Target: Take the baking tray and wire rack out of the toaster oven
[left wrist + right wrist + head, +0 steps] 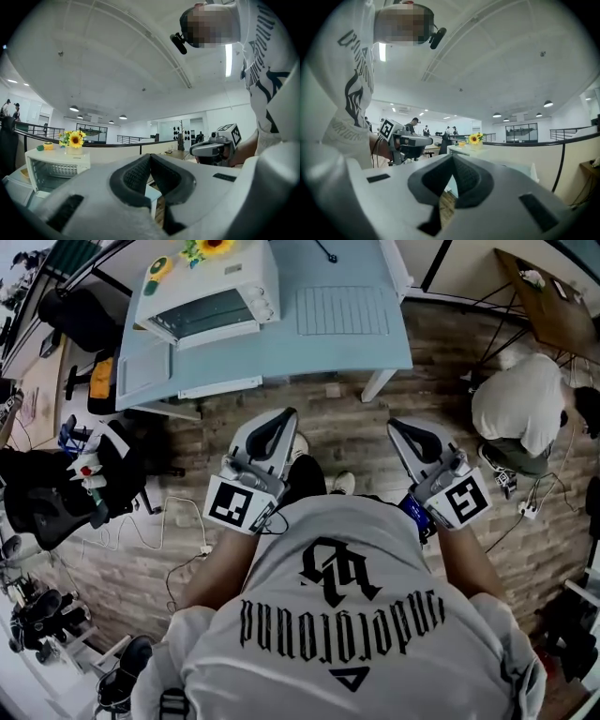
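Toaster oven [211,292] stands at eleven o'clock in the head view on a pale blue table [281,343]. Its interior cannot be made out, so its contents stay unknown. Wire rack [342,310] lies flat on the table at the oven's three o'clock. A flat rectangle that looks like the baking tray [145,371] lies at its seven o'clock. Sunflowers [211,247], partly cut off, top the oven. Left gripper [281,423] and right gripper [401,430], at the table's six o'clock, have jaws pressed together on nothing. Shirt lettering [337,620] is inverted and hard to read.
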A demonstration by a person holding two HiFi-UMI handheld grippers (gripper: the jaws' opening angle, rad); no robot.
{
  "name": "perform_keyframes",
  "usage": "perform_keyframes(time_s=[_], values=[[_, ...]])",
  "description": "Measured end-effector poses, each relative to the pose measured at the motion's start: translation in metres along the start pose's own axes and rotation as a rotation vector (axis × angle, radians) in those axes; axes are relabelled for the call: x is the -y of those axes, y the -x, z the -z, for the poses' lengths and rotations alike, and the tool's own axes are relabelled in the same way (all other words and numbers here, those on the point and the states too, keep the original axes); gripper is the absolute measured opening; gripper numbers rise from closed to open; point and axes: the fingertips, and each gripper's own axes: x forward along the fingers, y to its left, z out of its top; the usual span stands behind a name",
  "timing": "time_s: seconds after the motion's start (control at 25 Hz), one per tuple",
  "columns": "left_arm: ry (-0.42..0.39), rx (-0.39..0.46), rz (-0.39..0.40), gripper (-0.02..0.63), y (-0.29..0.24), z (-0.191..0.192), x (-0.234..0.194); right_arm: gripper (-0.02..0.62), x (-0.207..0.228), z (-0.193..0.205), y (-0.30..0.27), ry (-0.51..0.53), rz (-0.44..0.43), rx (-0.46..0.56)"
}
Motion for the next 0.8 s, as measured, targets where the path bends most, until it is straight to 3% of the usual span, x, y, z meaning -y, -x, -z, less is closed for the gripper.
perform_keyframes(time_s=[0.32,0.8], values=[[-0.015,-0.002,-0.067,-0.002,0.045,-0.003,-0.017,0.003,-0.033,-0.01,-0.018,0.008,-0.045,0.029],[-0.003,0.019,-0.11,-0.002,0.109,-0.01,-0.088,0.003,-0.075,-0.025,-0.085,0.005,0.008,0.056]])
